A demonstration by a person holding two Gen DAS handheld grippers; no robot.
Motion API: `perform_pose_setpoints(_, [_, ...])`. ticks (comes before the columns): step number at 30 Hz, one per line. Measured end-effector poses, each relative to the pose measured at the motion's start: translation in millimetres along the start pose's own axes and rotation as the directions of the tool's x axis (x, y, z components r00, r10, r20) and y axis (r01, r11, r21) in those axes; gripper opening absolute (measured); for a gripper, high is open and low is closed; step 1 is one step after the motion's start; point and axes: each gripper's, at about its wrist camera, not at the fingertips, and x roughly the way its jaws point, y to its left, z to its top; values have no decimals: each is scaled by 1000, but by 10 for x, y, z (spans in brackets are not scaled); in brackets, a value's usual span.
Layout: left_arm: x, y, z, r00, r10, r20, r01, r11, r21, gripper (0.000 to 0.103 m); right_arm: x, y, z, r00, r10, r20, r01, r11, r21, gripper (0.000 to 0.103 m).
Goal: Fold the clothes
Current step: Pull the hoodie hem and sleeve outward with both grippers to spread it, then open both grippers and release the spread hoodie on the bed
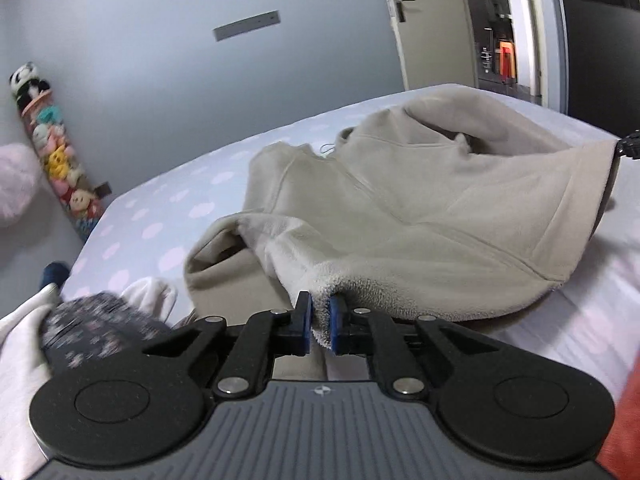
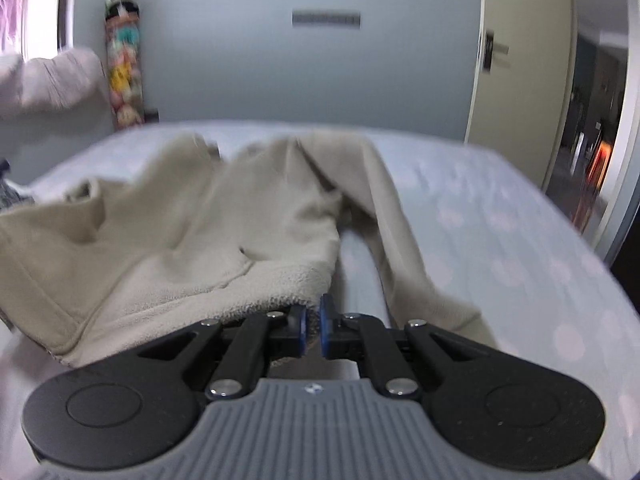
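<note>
My left claw (image 1: pixel 319 322) and right claw (image 2: pixel 313 326) each pinch the near hem of the beige fleece top (image 1: pixel 420 208). The rest of it stretches away from me across the bed (image 2: pixel 500 216) (sleeve trailing on my right), so I would fold forward

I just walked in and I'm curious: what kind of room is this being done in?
Most likely a child's bedroom. A beige fleece hoodie lies on a bed with a pale dotted sheet, a tall stack of plush toys stands in the corner, and a door opens onto a hallway.
</note>
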Motion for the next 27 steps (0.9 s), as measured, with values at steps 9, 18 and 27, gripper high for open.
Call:
perform_pose_setpoints(9, [-314, 127, -461, 979, -107, -172, 95, 993, -75, 6, -801, 132, -167, 999, -7, 41, 7, 1000, -3, 7])
perform_pose_setpoints(18, [216, -106, -770, 896, -119, -429, 134, 991, 3, 6, -281, 225, -640, 972, 9, -233, -21, 999, -47, 7])
perform_pose_setpoints(27, [152, -64, -835, 846, -193, -497, 169, 981, -93, 10, -300, -47, -790, 935, 71, -346, -65, 997, 31, 28])
